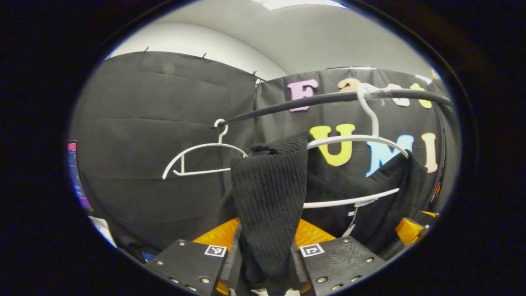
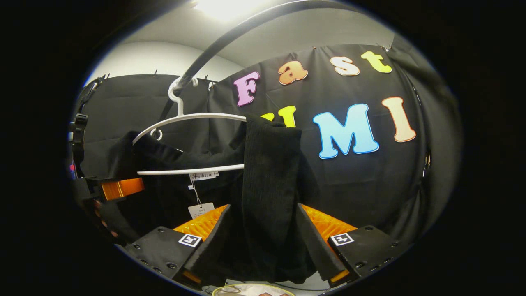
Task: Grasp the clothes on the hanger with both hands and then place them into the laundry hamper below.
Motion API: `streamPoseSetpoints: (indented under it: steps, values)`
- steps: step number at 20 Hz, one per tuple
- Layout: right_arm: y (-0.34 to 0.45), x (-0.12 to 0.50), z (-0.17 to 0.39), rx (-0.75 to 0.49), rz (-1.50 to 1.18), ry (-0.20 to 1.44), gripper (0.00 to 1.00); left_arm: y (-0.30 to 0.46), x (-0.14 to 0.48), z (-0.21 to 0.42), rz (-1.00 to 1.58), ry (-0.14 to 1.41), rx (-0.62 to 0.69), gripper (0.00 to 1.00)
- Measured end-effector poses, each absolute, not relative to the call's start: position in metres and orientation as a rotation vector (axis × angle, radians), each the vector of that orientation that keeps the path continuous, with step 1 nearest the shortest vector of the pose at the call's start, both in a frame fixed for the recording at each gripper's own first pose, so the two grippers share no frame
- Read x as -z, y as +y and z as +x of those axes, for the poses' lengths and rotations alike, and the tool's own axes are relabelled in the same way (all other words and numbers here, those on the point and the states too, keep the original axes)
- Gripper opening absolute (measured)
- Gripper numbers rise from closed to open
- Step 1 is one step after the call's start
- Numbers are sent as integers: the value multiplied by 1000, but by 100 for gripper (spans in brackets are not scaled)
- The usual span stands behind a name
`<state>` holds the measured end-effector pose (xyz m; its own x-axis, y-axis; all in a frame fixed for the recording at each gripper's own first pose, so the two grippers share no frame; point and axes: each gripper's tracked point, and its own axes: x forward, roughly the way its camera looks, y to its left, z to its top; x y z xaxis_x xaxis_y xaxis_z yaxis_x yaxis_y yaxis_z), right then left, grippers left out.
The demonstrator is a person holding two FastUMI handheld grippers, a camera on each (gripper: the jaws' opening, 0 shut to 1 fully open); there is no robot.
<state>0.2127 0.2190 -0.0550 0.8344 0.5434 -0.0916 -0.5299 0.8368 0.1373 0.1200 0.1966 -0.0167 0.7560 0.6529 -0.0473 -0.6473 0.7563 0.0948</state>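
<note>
Up on the black rail (image 1: 328,98) I count two white hangers. One hanger (image 1: 197,158) at 9 o'clock in the left gripper view is bare. The other hanger (image 1: 361,142) at 2 o'clock carries one black knit garment (image 1: 269,185), draped over its top arm and hanging down on both sides. A small paper tag (image 2: 200,209) dangles under its lower bar in the right gripper view.

I have two claws. My left claw (image 1: 267,263) is clenched on a fold of the black knit garment, which fills the gap between both fingers at 6 o'clock. My right claw (image 2: 263,257) grips another hanging fold of the same garment, with a finger pressed on each side. In the right gripper view my left claw sits at 9 o'clock, near the hanger's far end.

At the 6 o'clock edge of the right gripper view, a round rim peeks in; I cannot tell what it is.
</note>
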Motion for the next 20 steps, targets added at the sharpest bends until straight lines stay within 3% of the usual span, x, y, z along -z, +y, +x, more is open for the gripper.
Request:
streamPoseSetpoints:
  steps: [3,4,6,20]
  values:
    - [222,52,213,-577,99,116,98,205,15,110,28,53,-723,10]
    - [223,52,217,-582,100,115,98,202,15,109,9,50,-703,6]
    - [227,50,224,-582,106,116,98,202,14,112,-28,42,-668,2]
    - [253,48,270,-560,45,107,98,203,11,102,-56,28,-648,3]
